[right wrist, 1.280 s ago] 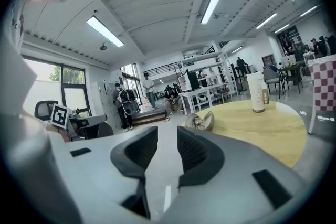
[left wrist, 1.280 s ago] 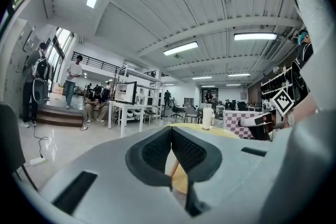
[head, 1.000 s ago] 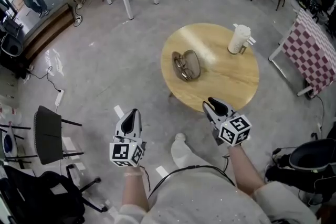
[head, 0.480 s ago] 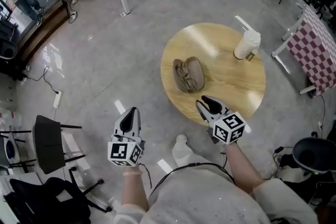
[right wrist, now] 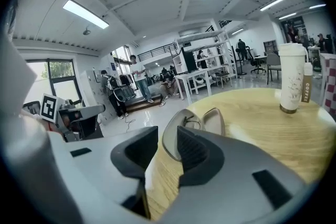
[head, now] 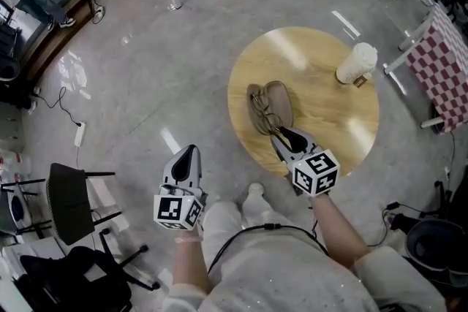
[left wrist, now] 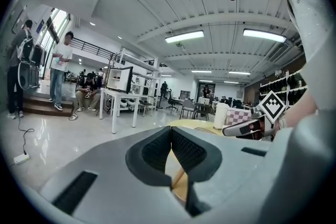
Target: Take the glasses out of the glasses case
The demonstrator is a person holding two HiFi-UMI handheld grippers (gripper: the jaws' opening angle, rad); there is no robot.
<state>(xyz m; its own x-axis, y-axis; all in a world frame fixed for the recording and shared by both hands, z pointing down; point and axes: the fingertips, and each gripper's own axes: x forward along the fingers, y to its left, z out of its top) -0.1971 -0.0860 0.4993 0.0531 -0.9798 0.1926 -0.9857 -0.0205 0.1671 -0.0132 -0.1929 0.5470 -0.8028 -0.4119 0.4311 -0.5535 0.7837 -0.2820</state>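
Open beige oval glasses case (head: 278, 99) on round wooden table (head: 351, 139), thin-framed glasses (head: 263, 117) inside. Right gripper (head: 281, 134) spread, empty, just short. Left gripper (head: 189, 151) pressed together, off-table. Suggest pinching the frame, not the lens.

One round bench (head: 333, 124) holds one open case (head: 278, 99), one pair of glasses (head: 262, 111) and one white cup (head: 356, 63); the grippers number two, a left gripper (head: 188, 153) and a right gripper (head: 282, 134).

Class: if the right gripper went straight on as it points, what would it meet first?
Probably the open glasses case, lying just ahead of the right gripper and its parted jaws; exact depth is unclear.
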